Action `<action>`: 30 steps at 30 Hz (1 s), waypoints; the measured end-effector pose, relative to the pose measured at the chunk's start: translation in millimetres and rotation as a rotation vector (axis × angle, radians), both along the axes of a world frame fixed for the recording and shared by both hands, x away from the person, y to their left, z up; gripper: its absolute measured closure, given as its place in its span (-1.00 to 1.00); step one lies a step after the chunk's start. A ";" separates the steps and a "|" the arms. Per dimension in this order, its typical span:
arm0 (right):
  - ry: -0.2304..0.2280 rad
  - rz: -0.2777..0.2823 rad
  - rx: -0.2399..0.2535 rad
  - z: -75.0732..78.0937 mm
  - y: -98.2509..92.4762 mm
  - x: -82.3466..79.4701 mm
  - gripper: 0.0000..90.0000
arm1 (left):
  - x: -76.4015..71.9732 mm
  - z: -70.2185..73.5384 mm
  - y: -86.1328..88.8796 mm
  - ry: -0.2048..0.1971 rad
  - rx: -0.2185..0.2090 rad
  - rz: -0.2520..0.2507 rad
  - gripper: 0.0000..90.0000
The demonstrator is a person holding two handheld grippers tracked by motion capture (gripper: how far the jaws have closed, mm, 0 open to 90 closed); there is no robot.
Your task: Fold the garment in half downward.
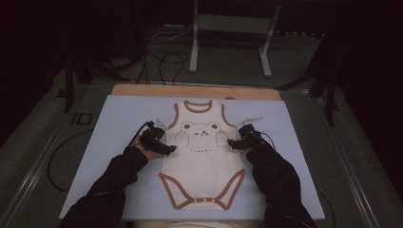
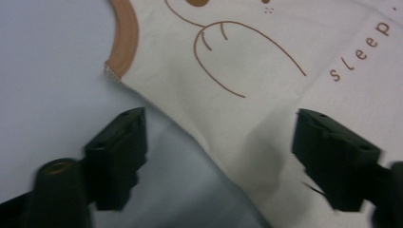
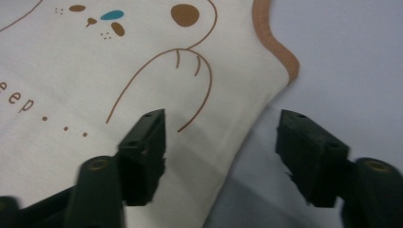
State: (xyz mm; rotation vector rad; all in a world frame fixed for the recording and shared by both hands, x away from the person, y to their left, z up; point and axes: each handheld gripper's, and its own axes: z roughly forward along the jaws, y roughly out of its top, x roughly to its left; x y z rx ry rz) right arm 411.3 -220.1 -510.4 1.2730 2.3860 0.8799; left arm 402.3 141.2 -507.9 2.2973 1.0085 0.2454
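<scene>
Item: baby bodysuit (image 1: 202, 156), flat on pale blue mat (image 1: 119, 142), a claw at each side seam.

High view: left gripper (image 1: 164, 147) and right gripper (image 1: 236, 143) flank the waist, likely to pinch both edges together. Left gripper view: jaws apart, straddling the seam, nothing clamped; "sleep" lettering (image 2: 363, 47) beyond. Right gripper view: jaws likewise apart across the opposite edge; bear's face (image 3: 114, 16) ahead.

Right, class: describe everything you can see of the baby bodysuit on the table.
The baby bodysuit is sleeveless, cream soft-looking fabric with brown trim at the neck, armholes and leg openings, and snaps at the crotch. A bear face, paws and the word "sleep" are printed on the chest. It lies flat, face up, neck away from the person, on a pale blue mat. Each gripper's open fingers straddle a side edge.
</scene>
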 end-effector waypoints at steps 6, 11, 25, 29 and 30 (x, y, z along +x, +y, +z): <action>0.017 -0.014 -0.017 -4.3 2.2 1.8 0.00 | 4.5 -3.8 1.8 0.016 0.001 0.044 -0.17; 0.019 -0.013 -0.030 -3.3 3.1 0.9 0.11 | 3.9 -3.9 0.6 0.006 0.013 0.059 -0.04; 0.027 0.035 -0.042 -1.0 8.9 -2.3 0.72 | 4.4 -2.8 -12.3 0.001 0.031 0.061 0.41; 0.031 0.059 -0.045 -0.6 11.1 -2.6 0.89 | 5.1 -2.9 -14.5 0.008 0.018 0.052 0.65; 0.033 0.059 -0.043 -0.7 11.6 -2.8 0.93 | 5.4 -2.7 -14.9 0.010 0.018 0.051 0.68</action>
